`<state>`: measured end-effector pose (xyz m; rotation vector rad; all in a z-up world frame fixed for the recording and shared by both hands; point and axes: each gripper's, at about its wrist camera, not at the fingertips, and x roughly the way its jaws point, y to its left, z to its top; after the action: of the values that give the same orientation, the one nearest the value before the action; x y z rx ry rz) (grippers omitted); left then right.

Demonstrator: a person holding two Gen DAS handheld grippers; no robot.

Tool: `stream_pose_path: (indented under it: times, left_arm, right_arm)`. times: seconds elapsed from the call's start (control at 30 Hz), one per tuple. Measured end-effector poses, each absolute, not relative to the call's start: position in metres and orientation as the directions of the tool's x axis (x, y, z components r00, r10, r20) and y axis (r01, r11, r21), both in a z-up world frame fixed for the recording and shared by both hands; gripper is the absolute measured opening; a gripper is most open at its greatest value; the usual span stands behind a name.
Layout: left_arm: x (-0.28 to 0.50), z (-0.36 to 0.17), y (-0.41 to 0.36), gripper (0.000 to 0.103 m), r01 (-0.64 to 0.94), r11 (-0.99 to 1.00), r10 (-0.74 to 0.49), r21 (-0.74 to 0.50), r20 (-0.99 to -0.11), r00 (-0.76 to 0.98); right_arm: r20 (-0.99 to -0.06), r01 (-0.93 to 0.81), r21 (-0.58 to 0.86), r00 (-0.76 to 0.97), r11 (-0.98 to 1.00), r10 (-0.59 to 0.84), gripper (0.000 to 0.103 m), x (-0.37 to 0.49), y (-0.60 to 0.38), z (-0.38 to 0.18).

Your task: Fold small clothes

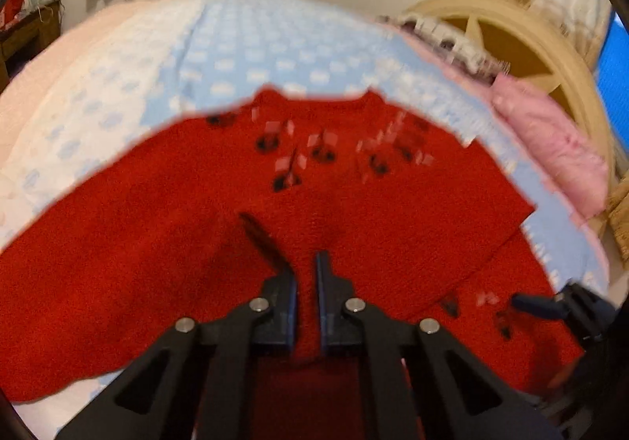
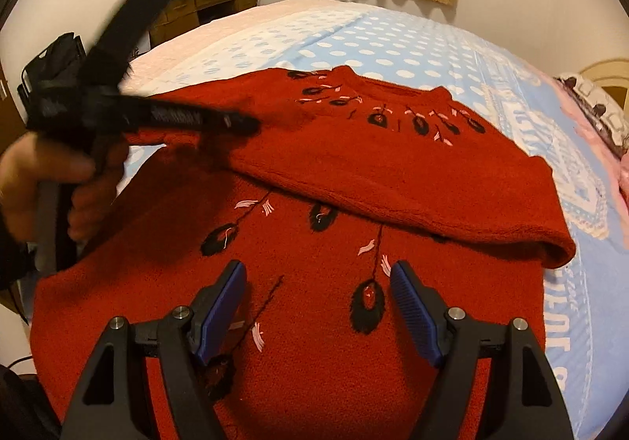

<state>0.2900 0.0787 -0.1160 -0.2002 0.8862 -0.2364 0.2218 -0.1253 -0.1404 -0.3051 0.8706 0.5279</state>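
Note:
A red knit sweater (image 1: 354,204) with black and pink embroidered flowers lies flat on the bed, one sleeve folded across its front (image 2: 412,184). My left gripper (image 1: 306,263) hovers over the sweater's middle, its fingers drawn together to a thin slit, and no bunched fabric shows between them. In the right wrist view that left gripper (image 2: 243,123) is blurred, held by a hand (image 2: 39,172) above the sweater's left shoulder. My right gripper (image 2: 318,271) stands open over the lower front, blue pads (image 2: 220,306) apart and nothing between them. It also shows at the left wrist view's edge (image 1: 550,302).
The sweater rests on a light blue bedspread (image 2: 393,43) with white dots. A pink pillow (image 1: 550,149) and a cream headboard (image 1: 530,46) lie to the right. A wooden desk (image 2: 204,3) with red boxes stands beyond the bed's far left corner.

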Motion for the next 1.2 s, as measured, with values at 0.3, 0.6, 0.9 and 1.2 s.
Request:
stream_pose_path:
  times: [0.3, 0.6, 0.9, 1.2]
  left_arm:
    - [0.259, -0.083, 0.114, 0.008, 0.090, 0.963, -0.245, -0.252, -0.691, 0.680]
    - [0.267, -0.133, 0.121, 0.005, 0.005, 0.974, -0.182, -0.228, -0.763, 0.620]
    - [0.256, -0.133, 0.130, 0.005, 0.016, 0.972, -0.189, -0.234, -0.742, 0.643]
    - [0.252, -0.134, 0.130, 0.005, 0.014, 0.974, -0.181, -0.226, -0.741, 0.647]
  right_arm:
    - [-0.816, -0.562, -0.042, 0.497, 0.826, 0.296, 0.076, 0.222, -0.124, -0.150]
    - [-0.847, -0.580, -0.037, 0.450, 0.813, 0.282, 0.076, 0.231, -0.125, -0.145]
    - [-0.822, -0.451, -0.078, 0.533, 0.889, 0.199, 0.077, 0.282, -0.186, -0.082]
    - [-0.894, -0.299, 0.033, 0.418, 0.954, 0.162, 0.077, 0.352, -0.222, -0.152]
